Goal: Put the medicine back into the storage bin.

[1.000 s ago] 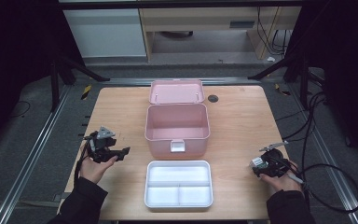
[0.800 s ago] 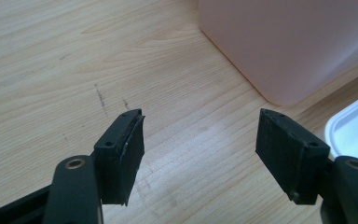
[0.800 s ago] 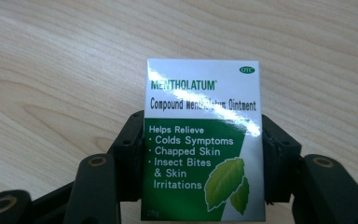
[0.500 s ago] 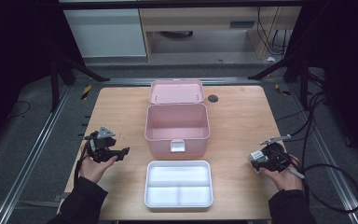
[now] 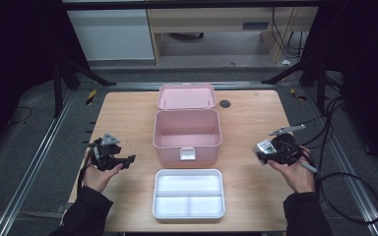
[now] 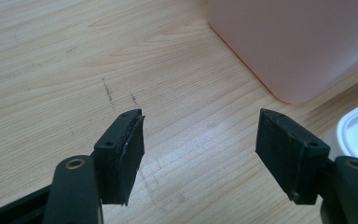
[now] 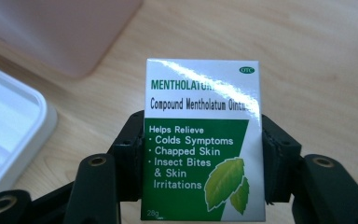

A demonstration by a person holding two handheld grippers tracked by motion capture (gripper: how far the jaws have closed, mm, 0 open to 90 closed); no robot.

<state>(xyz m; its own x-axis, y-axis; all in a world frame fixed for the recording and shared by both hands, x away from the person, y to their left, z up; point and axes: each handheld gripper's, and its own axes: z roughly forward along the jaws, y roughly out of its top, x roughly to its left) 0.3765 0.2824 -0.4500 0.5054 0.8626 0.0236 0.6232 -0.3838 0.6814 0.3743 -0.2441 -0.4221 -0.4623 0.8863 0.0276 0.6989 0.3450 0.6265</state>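
right gripper (image 7: 203,154) clamped on the ointment carton (image 7: 204,140), label up, right of the open pink box (image 5: 187,133), likely bound for it | left gripper (image 6: 205,154) jaws apart, empty, low over the table (image 6: 51,70) left of that box, idle | white divided tray (image 5: 188,192) in front of box

1 overhead view, 2 close tool-mounted

left tool (image 5: 127,160): jaws standing wide apart, gripping nothing
right tool (image 5: 262,151): jaws clamping, hand cradling it from beneath
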